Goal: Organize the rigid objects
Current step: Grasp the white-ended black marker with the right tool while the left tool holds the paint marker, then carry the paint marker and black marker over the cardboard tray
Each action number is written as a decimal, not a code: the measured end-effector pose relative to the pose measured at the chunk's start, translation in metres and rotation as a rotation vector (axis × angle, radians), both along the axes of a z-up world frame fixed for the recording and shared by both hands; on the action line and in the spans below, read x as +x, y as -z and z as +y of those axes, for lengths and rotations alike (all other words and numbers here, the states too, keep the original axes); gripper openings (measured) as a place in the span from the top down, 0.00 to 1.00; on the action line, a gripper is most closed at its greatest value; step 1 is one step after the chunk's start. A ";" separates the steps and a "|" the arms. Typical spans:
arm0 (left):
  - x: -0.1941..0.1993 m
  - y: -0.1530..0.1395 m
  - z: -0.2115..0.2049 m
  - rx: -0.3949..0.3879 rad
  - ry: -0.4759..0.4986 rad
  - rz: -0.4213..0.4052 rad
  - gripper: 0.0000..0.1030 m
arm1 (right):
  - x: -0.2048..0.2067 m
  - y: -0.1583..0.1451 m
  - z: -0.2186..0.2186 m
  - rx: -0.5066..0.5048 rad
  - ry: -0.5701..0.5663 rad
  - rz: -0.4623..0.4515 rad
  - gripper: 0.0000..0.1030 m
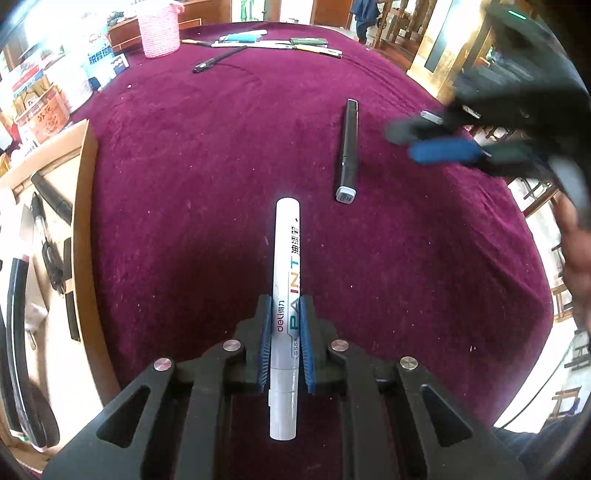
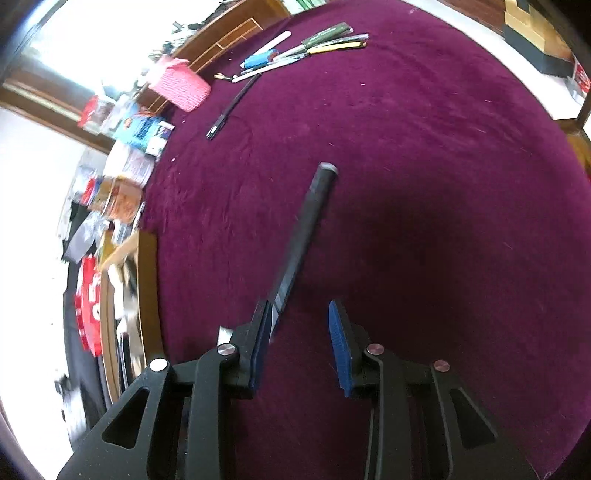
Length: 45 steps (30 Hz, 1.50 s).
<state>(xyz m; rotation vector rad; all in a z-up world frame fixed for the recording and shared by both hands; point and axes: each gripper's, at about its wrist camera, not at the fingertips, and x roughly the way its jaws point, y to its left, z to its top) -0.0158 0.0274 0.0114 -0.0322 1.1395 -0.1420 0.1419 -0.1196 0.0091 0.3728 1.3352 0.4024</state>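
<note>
White paint pen (image 1: 286,295) is clamped lengthwise between left fingers (image 1: 266,339), evidently for boxing; right fingers (image 2: 339,343) stand parted, black marker (image 2: 303,236) on desk (image 2: 424,184) beside them.

Marker (image 1: 347,149) on tablecloth (image 1: 221,155), basket (image 1: 159,27) and pens (image 1: 280,42) behind, box (image 1: 83,206) left

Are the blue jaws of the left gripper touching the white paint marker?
Touching. In the left wrist view, both blue jaws of the left gripper press against the sides of the white paint marker, with no gap visible.
</note>
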 end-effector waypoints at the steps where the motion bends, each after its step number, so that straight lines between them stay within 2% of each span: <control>1: 0.001 0.000 -0.001 0.001 0.006 -0.005 0.88 | 0.003 0.001 0.005 -0.018 0.000 -0.002 0.73; 6: -0.002 0.000 -0.004 0.027 0.032 -0.022 0.88 | 0.021 0.008 0.024 -0.097 -0.017 -0.010 0.73; 8: -0.003 0.000 -0.002 0.014 0.030 -0.020 0.88 | 0.028 0.014 0.035 -0.166 -0.041 0.000 0.73; 10: -0.002 0.000 -0.001 0.011 0.031 -0.022 0.87 | 0.029 0.013 0.043 -0.218 -0.067 -0.039 0.73; 11: -0.002 0.000 -0.001 0.014 0.031 -0.024 0.87 | 0.028 0.012 0.047 -0.242 -0.091 -0.054 0.74; 13: -0.003 0.000 -0.003 0.027 0.034 -0.028 0.87 | 0.025 0.012 0.048 -0.284 -0.129 -0.078 0.81; 15: -0.003 0.000 -0.004 0.033 0.033 -0.029 0.87 | 0.022 0.012 0.040 -0.274 -0.153 -0.077 0.87; 20: -0.005 0.000 -0.008 0.049 0.028 -0.042 0.87 | -0.016 0.010 0.009 -0.241 -0.192 -0.065 0.87; 22: -0.004 0.000 -0.010 0.065 0.028 -0.050 0.87 | -0.044 0.009 -0.001 -0.235 -0.215 -0.081 0.87; 27: 0.000 0.000 -0.014 0.099 0.006 -0.089 0.87 | -0.082 0.007 -0.009 -0.183 -0.251 -0.140 0.87; 34: 0.001 -0.001 -0.022 0.163 -0.019 -0.138 0.88 | -0.096 -0.002 -0.025 -0.135 -0.228 -0.171 0.87; 45: -0.010 -0.012 -0.020 0.210 -0.050 -0.204 0.88 | -0.109 -0.008 -0.014 -0.127 -0.264 -0.194 0.87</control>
